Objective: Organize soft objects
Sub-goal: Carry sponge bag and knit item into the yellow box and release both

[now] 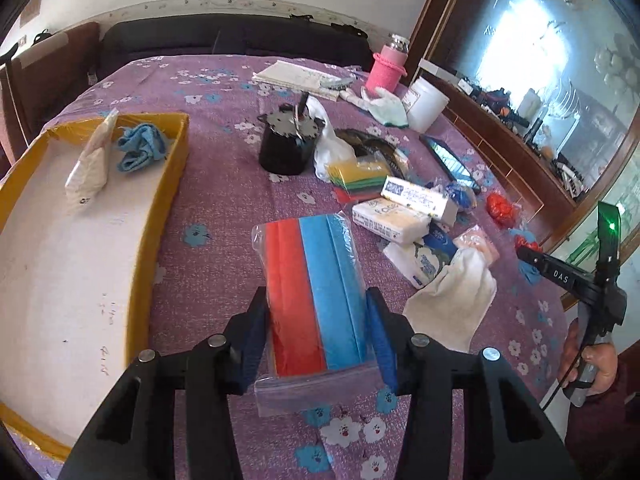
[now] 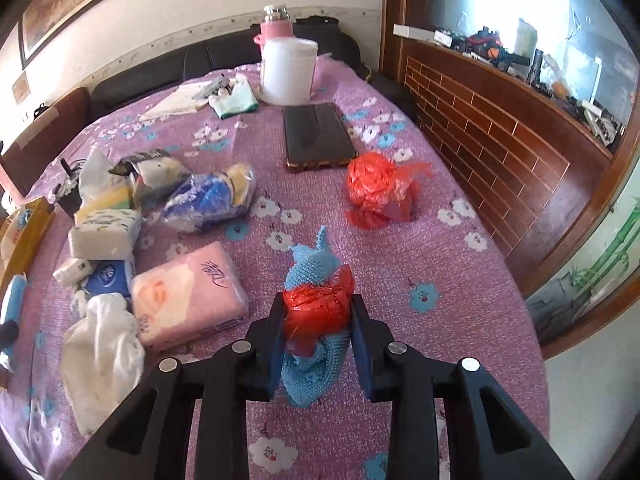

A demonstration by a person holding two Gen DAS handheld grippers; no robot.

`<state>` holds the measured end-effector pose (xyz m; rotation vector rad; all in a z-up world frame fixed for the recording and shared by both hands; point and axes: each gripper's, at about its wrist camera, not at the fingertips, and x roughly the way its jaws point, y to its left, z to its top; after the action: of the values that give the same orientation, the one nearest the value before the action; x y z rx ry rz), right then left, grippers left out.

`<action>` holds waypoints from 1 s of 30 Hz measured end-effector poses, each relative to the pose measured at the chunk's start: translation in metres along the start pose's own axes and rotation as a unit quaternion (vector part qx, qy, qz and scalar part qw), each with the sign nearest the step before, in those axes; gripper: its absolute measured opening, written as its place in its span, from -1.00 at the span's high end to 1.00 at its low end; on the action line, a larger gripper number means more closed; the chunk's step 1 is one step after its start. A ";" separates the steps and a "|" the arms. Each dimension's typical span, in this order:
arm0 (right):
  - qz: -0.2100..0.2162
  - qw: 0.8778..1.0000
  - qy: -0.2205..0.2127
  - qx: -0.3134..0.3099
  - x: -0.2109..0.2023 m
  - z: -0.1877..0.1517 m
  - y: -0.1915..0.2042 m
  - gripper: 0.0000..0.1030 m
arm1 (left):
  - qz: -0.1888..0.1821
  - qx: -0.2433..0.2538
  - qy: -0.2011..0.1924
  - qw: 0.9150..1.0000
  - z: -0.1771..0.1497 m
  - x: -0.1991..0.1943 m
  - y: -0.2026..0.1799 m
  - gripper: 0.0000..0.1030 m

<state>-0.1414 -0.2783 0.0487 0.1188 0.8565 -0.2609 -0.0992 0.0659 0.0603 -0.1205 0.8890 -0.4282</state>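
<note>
My left gripper (image 1: 317, 312) is shut on a clear pack of red and blue cloths (image 1: 316, 284), held over the purple floral tablecloth (image 1: 216, 184). A yellow-walled box (image 1: 160, 184) lies to its left, holding a white packet (image 1: 90, 164) and a crumpled blue cloth (image 1: 140, 148). My right gripper (image 2: 318, 312) is shut on a crumpled red plastic bag (image 2: 318, 306) that lies on a blue knitted cloth (image 2: 314, 268). The right gripper also shows at the right edge of the left wrist view (image 1: 528, 254).
Tissue packs (image 2: 104, 234), a pink tissue pack (image 2: 188, 292), a white cloth (image 2: 100, 356), a second red bag (image 2: 378, 188), a phone (image 2: 316, 136), a white jar (image 2: 286, 70), a black pot (image 1: 286, 140) and colored sponges (image 1: 360, 178) lie scattered. A wooden cabinet (image 2: 500, 152) runs along the right.
</note>
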 end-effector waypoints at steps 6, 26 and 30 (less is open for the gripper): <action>0.050 0.998 -0.027 -0.028 -0.039 0.015 0.038 0.39 | 0.014 -0.044 -0.042 0.998 0.013 -0.051 0.056 0.11; 0.334 0.923 0.053 -0.185 -0.036 0.054 0.367 0.37 | 0.105 -0.131 -0.034 0.985 0.052 -0.057 0.222 0.10; 0.351 0.913 0.070 -0.194 -0.014 0.072 0.431 0.37 | 0.102 -0.148 -0.016 0.984 0.059 -0.039 0.235 0.10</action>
<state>0.0211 0.1239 0.1057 0.0661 0.9388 0.6001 -0.0015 0.2914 0.0602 -0.3052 0.9191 -0.0996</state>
